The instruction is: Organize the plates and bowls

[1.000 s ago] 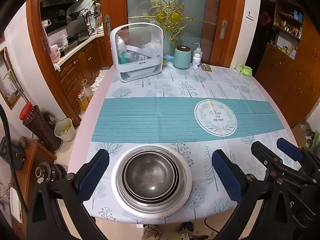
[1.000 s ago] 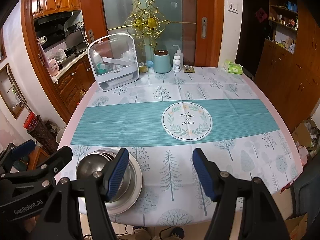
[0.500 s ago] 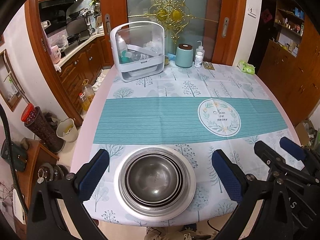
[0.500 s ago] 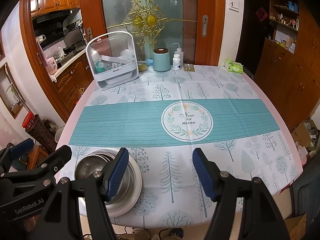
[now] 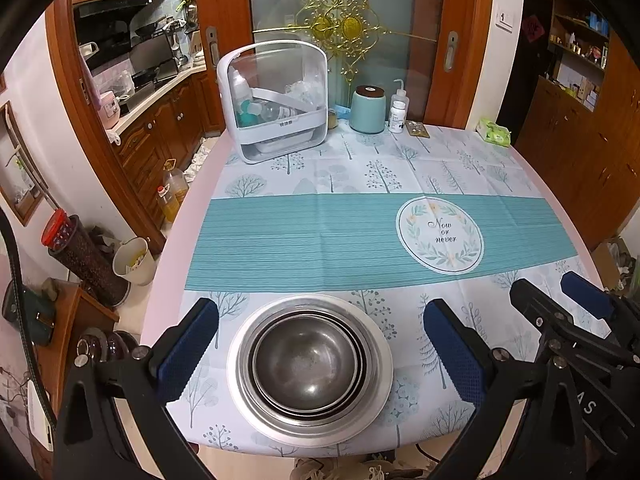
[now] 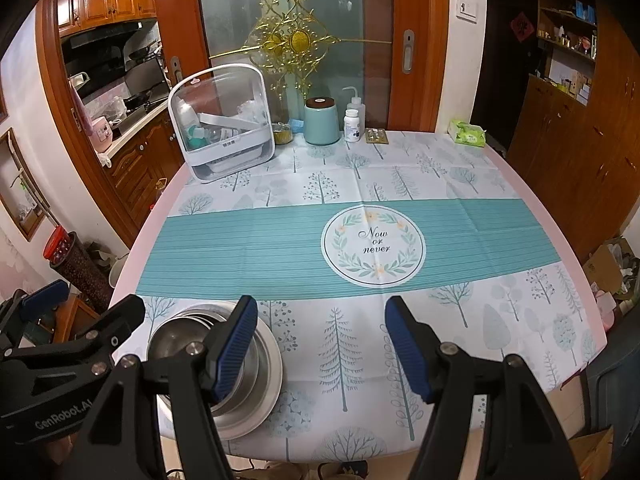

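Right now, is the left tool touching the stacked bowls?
Apart. The left wrist view shows the left tool open, its pads flanking the bowls, tablecloth visible between.

Steel bowls (image 5: 307, 364) nested on plate (image 5: 378, 364), near table edge

On the table stand one white round plate (image 5: 378, 376), about three nested steel bowls (image 5: 306, 362), one white plastic rack (image 5: 276, 100), one teal canister (image 5: 368, 110), two white bottles (image 5: 397, 111).

Near side of the nested bowls (image 6: 188, 340) behind the right gripper's left fingers (image 6: 234, 346).
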A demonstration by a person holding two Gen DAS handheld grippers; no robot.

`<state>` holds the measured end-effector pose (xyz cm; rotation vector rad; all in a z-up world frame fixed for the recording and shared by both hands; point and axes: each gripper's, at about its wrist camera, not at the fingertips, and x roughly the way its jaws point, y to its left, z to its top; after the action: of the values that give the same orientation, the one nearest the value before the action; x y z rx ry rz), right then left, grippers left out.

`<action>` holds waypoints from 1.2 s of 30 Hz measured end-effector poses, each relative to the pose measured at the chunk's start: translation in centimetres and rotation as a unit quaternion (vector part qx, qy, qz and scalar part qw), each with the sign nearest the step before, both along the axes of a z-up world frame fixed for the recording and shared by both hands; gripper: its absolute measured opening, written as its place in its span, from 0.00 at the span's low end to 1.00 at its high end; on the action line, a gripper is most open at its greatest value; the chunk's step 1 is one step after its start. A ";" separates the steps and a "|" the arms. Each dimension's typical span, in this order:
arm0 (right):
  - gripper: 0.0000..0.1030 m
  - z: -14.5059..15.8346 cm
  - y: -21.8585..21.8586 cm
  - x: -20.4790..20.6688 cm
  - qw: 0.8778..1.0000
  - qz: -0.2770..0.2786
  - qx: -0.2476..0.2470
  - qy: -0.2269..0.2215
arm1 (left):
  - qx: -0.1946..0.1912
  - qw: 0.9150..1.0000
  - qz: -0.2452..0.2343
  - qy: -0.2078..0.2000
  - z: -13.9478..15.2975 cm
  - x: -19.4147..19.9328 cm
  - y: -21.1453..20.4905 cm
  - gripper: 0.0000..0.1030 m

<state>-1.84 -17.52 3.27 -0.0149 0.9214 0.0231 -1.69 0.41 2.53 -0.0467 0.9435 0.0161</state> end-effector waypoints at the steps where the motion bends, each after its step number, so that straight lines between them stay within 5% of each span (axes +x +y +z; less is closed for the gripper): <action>1: 0.65 0.0 0.0 0.1 1.000 0.000 0.001 0.001 | 0.000 1.000 -0.001 0.000 0.0 0.1 0.0 0.99; 36: 0.65 -0.8 -0.5 0.1 1.000 -0.010 0.007 0.008 | 0.001 1.000 -0.005 0.003 -0.7 -0.1 0.0 0.99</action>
<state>-1.78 -17.98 2.51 0.0068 0.9368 0.0114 -1.79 0.38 1.84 -0.0411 0.9505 0.0078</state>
